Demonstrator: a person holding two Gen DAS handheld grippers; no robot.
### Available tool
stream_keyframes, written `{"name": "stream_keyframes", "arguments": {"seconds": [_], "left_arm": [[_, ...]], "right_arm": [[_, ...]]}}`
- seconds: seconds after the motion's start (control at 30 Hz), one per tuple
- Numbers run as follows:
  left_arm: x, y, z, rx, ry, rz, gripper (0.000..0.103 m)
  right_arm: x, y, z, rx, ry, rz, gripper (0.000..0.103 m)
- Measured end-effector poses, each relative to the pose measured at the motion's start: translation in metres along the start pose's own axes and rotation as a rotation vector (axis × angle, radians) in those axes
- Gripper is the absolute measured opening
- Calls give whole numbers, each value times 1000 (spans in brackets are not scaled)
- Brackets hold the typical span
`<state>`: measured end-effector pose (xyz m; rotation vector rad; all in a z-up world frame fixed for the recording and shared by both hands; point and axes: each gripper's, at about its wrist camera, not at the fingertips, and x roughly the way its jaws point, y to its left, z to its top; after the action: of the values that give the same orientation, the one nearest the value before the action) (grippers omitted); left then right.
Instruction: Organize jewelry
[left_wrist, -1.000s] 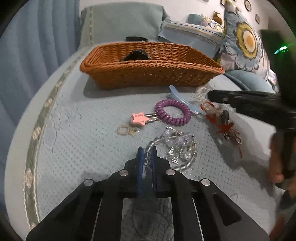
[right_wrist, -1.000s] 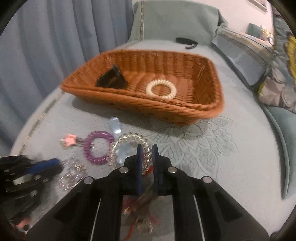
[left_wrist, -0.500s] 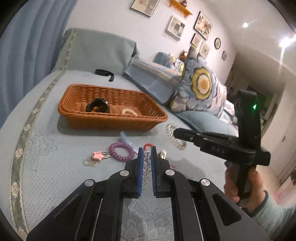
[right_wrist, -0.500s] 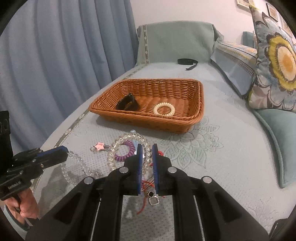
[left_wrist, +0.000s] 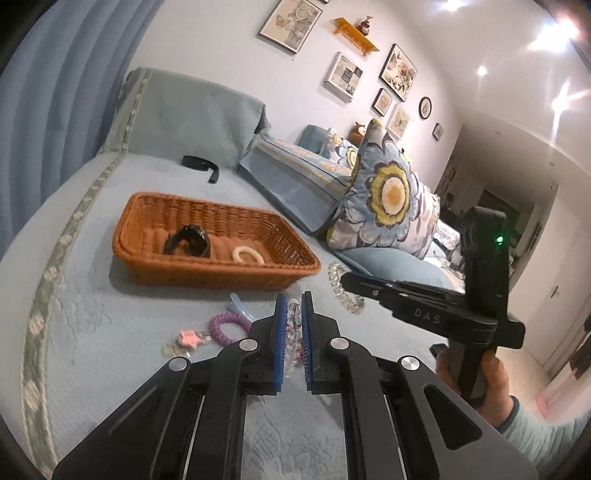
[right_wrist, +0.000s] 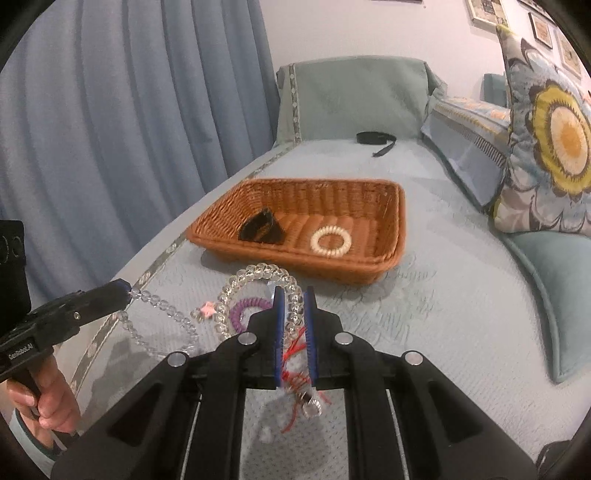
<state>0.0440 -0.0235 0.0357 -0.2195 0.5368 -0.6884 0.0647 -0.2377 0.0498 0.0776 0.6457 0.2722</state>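
The left gripper (left_wrist: 294, 295) pinched a clear bead strand (right_wrist: 162, 310) drooping lower left; the right gripper (right_wrist: 294, 291) clamped a clear coil bracelet (right_wrist: 255, 275) above the blue bedspread (right_wrist: 443, 314).

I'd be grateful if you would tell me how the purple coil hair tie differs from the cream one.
The purple coil hair tie lies on the bedspread outside the wicker basket; the cream coil hair tie lies on the basket's floor. Purple is partly hidden behind a clear bead bracelet; cream shows whole. Both are spiral rings lying flat.
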Motion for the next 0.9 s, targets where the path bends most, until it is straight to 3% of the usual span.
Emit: {"name": "stream_keyframes", "arguments": {"seconds": [0.3,0.4,0.47,0.7,0.9], "left_arm": [[40,14,73,83,-50,80,6],[67,30,93,79,-51,125,6],[83,42,100,79,-40,163,6],[130,90,97,38,35,264,6],[142,107,82,20,88,289,6]], "right_arm": [[43,-4,67,-46,0,-98,8],[79,-7,86,-66,41,-146,8],[100,-12,91,-60,67,-129,8],[168,-38,88,25,200,-114,8],[185,-43,76,30,251,-139,8]]}}
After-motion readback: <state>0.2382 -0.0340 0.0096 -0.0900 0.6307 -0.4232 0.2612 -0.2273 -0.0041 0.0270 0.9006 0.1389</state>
